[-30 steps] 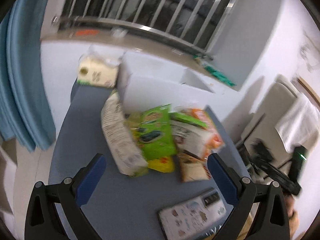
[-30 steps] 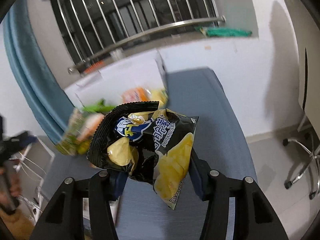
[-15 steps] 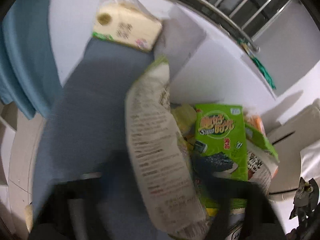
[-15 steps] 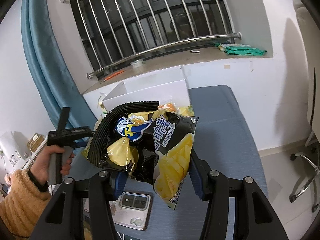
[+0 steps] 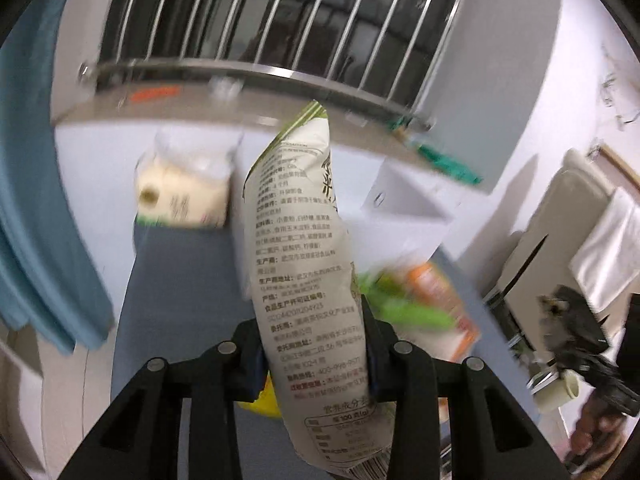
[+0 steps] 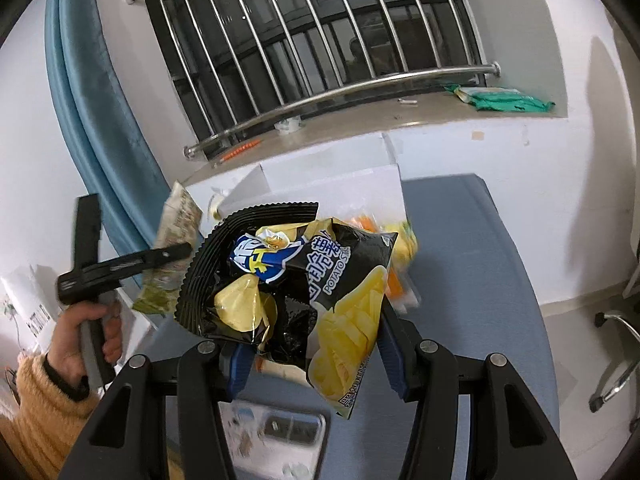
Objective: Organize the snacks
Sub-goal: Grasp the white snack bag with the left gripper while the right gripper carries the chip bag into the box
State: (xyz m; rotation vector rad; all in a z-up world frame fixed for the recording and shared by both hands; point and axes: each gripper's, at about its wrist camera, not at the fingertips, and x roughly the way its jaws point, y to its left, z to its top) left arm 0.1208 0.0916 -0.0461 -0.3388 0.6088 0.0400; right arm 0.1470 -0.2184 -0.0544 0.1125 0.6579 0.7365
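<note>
My left gripper (image 5: 314,356) is shut on a tall white snack bag (image 5: 308,272) with green trim and printed text, held upright above the blue table (image 5: 176,288). In the right wrist view the same bag (image 6: 174,248) hangs in the left gripper (image 6: 172,254) at the left. My right gripper (image 6: 316,356) is shut on a black and yellow potato chip bag (image 6: 304,280), held above the table (image 6: 480,264). A white open box (image 6: 332,184) stands at the table's back; it also shows in the left wrist view (image 5: 404,204). Loose green and orange snack packs (image 5: 420,300) lie before it.
A wrapped roll pack (image 5: 184,196) sits at the table's back left. A phone (image 6: 280,428) lies on the table under my right gripper. A blue curtain (image 6: 96,120) hangs left, a barred window (image 6: 320,40) behind. An office chair (image 6: 616,356) stands right.
My left gripper came down on the pile, closed on the white snack bag and lifted it upright. My right gripper kept the chip bag and rose slightly.
</note>
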